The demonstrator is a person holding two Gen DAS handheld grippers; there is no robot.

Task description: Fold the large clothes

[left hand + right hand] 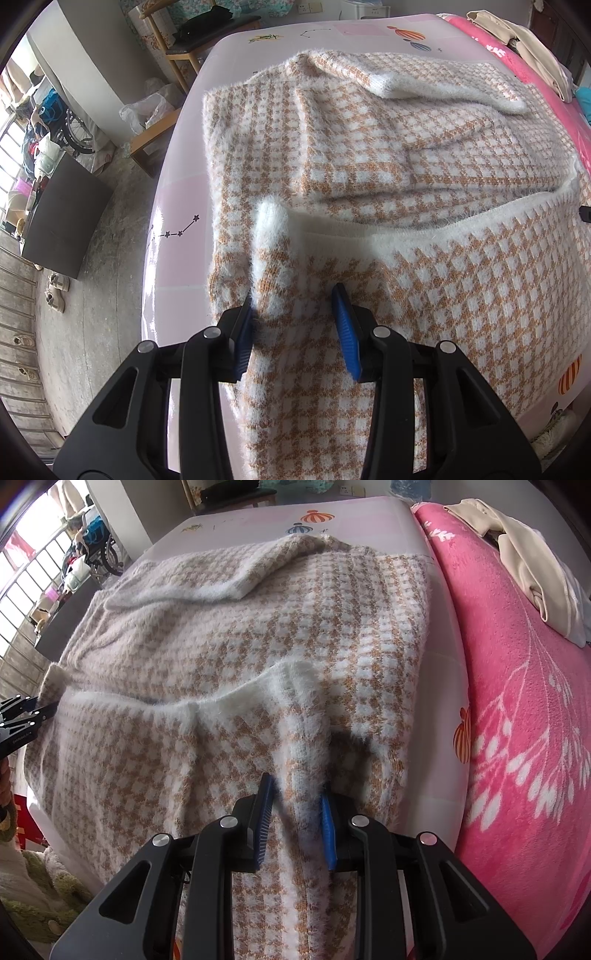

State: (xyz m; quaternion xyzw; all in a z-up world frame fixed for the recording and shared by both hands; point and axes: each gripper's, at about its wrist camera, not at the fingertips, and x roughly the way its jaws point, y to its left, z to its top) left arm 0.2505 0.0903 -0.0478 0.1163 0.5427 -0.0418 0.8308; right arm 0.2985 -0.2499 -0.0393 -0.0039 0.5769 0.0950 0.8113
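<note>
Pink floral blanket point(517, 709) along right side of pale pink sheet point(177, 221), cream garment point(532, 568) bunched on top, wooden chair point(207, 40) at far end, wheelchair point(74, 129) by window.

The sweater point(369, 155) is spread across the bed sheet point(184, 206), and its near hem is folded back over its body. One sleeve point(207, 579) is laid across its far part. The blanket point(517, 701) is placed to the right of the sweater, with a bundle of cloth point(528, 565) on it. A chair point(199, 40) is set beyond the bed's far left corner.
</note>
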